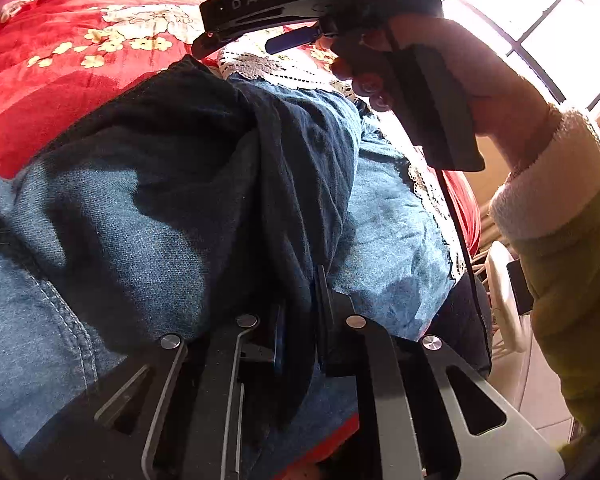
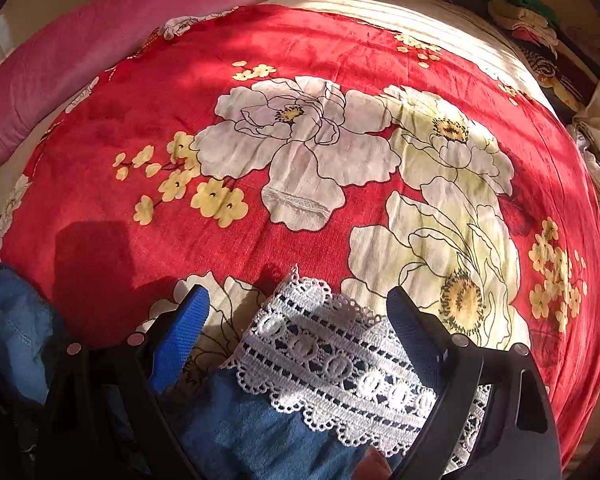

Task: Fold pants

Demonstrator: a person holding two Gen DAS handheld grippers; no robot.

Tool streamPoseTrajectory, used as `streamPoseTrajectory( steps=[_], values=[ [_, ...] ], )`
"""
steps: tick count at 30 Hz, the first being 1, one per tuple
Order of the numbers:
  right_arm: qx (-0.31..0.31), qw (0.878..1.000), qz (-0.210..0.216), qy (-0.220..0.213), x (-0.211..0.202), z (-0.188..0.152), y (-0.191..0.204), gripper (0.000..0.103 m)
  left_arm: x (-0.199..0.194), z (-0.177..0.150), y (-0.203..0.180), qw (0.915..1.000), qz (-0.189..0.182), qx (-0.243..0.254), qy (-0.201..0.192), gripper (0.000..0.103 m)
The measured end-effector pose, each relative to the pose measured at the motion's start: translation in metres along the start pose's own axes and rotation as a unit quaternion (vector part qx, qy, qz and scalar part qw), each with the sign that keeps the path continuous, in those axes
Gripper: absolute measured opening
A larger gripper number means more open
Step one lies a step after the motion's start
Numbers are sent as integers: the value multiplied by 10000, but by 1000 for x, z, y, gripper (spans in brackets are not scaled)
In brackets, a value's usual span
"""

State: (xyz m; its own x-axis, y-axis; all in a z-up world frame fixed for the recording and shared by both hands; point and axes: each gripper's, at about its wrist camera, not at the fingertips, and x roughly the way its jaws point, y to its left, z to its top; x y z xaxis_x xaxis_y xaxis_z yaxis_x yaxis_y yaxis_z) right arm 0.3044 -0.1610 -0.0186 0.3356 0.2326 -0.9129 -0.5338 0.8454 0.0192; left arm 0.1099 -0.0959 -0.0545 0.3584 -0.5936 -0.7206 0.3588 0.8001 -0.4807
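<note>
Blue denim pants (image 1: pixel 148 208) with a white lace hem (image 2: pixel 332 352) lie bunched on a red floral blanket (image 2: pixel 340 40). In the left wrist view my left gripper (image 1: pixel 300 320) is shut on a dark raised fold of the denim near the bottom of the frame. In the right wrist view my right gripper (image 2: pixel 296 296) points steeply down over the lace hem. Its blue pads (image 2: pixel 180 340) stand wide apart, one on each side of the lace, and do not press on it. A person's hand (image 1: pixel 484 80) with a white cuff holds the right gripper above the far end of the pants.
A pink pillow (image 2: pixel 120 32) lies along the far left of the bed. Piled clothes (image 2: pixel 532 20) sit at the far right corner. A bright window (image 1: pixel 540 12) and a white rack (image 1: pixel 504 300) stand beyond the bed's right edge.
</note>
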Motion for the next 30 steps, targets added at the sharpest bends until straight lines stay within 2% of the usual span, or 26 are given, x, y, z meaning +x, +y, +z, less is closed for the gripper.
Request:
streamPoseTrajectory(
  steps=[1, 2, 4, 6, 7, 8, 11, 15, 18, 20, 22, 30],
  values=[
    [-14, 10000, 10, 83, 5, 2, 0, 87, 0, 0, 1, 10000, -15, -8, 8, 5],
    [-8, 9998, 31, 177, 11, 4, -1, 81, 1, 0, 1, 10000, -28, -21, 8, 4],
    [-22, 9995, 84, 319, 21, 2, -2, 58, 2, 1, 1, 10000, -50, -40, 10, 4],
    [-29, 9997, 161, 198, 17, 0, -4, 39, 3, 3, 2, 10000, -58, -42, 14, 3],
    [36, 9995, 282, 128, 11, -2, -7, 20, 3, 4, 2, 10000, -57, -39, 11, 3],
    [150, 9991, 384, 22, 2, -5, -11, 11, 2, 4, 2, 10000, -60, -39, 10, 2],
    [505, 9957, 638, -440, -33, -21, -28, 8, -3, 6, 2, 10000, -36, -18, -17, 2],
    [1031, 9843, 899, -1117, -92, -61, -53, 8, -17, 7, 0, 9999, 42, 47, -160, 2],
    [1463, 9717, 1043, -1536, -130, -99, -74, 8, -28, 7, 0, 9996, 103, 86, -267, 2],
    [1722, 9603, 1297, -1772, -150, -129, -84, 8, -34, 5, -1, 9993, 126, 138, -322, 2],
    [1844, 9547, 1413, -1861, -161, -154, -89, 8, -36, 4, -7, 9989, 155, 248, -367, 2],
    [2229, 9486, 1487, -1685, -159, -244, -95, 14, -26, -11, -29, 9958, 413, 792, -194, 2]
  ],
)
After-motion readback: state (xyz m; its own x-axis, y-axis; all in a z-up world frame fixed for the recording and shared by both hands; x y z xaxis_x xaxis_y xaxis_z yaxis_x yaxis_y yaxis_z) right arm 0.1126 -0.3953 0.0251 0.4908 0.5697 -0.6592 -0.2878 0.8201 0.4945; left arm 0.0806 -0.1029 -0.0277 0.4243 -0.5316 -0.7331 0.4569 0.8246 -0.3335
